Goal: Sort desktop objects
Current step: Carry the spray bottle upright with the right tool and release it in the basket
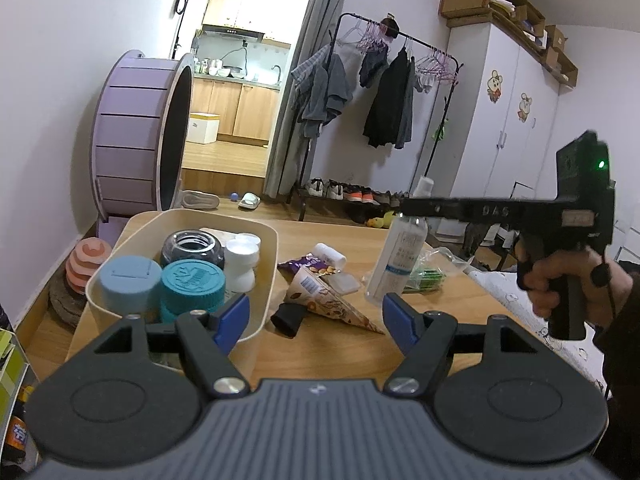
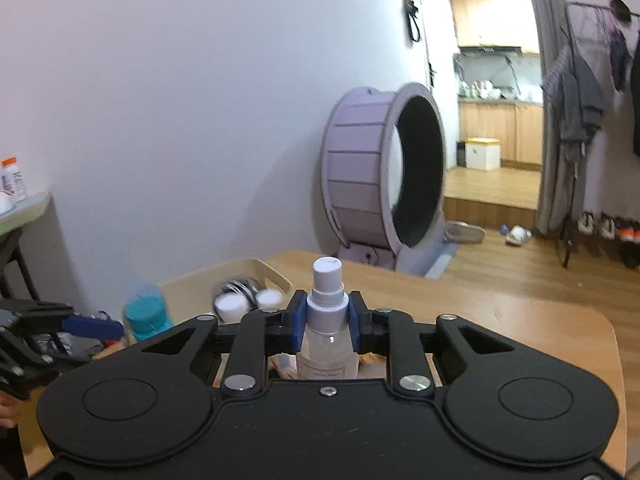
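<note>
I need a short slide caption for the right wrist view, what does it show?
Right gripper clamps the neck of a clear spray bottle above the wooden table, near the beige bin.

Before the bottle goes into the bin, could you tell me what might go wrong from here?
The right gripper holds the spray bottle only at its narrow neck, so it could swing or slip. The bin is already crowded with jars, so the bottle may tip against the teal-lidded jar. The open left gripper hangs beside the bin and could be bumped.

Your bin sits on the table, jars inside; snack packets lie right of it, spray bottle further right.
</note>
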The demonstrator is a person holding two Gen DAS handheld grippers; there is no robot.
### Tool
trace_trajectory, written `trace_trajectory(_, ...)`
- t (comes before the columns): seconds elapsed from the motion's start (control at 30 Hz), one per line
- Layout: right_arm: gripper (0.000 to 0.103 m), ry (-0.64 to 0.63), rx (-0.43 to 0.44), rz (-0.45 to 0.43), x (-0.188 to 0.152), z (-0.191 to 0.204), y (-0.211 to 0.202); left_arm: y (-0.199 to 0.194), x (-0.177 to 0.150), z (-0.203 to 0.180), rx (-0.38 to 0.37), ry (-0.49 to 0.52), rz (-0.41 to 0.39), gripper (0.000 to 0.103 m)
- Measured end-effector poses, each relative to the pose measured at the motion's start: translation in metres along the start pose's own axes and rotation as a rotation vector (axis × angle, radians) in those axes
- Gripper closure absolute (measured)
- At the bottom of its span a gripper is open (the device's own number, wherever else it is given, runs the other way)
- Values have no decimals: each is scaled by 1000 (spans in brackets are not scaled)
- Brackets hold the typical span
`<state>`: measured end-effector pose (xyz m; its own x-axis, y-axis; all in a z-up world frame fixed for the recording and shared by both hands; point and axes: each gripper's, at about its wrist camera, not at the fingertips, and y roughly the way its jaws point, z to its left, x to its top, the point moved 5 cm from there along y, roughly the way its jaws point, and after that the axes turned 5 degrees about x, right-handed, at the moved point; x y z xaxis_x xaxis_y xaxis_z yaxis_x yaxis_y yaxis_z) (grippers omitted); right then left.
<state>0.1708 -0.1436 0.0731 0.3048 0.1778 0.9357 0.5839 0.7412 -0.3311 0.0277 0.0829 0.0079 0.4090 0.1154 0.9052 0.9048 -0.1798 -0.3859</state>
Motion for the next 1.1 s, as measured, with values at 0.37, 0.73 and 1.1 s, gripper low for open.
trace_trajectory(0.37,81,-77,173,-21,44,59,42,-16,7,19,31,-46,-38,31)
trace_trajectory(0.73,81,-131,210,21,39,87,85,-25,13,30,37,-77,-61,31)
trace_trajectory(1.1,81,-167,183,102,14,96,100,-24,12,31,39,-71,-59,31)
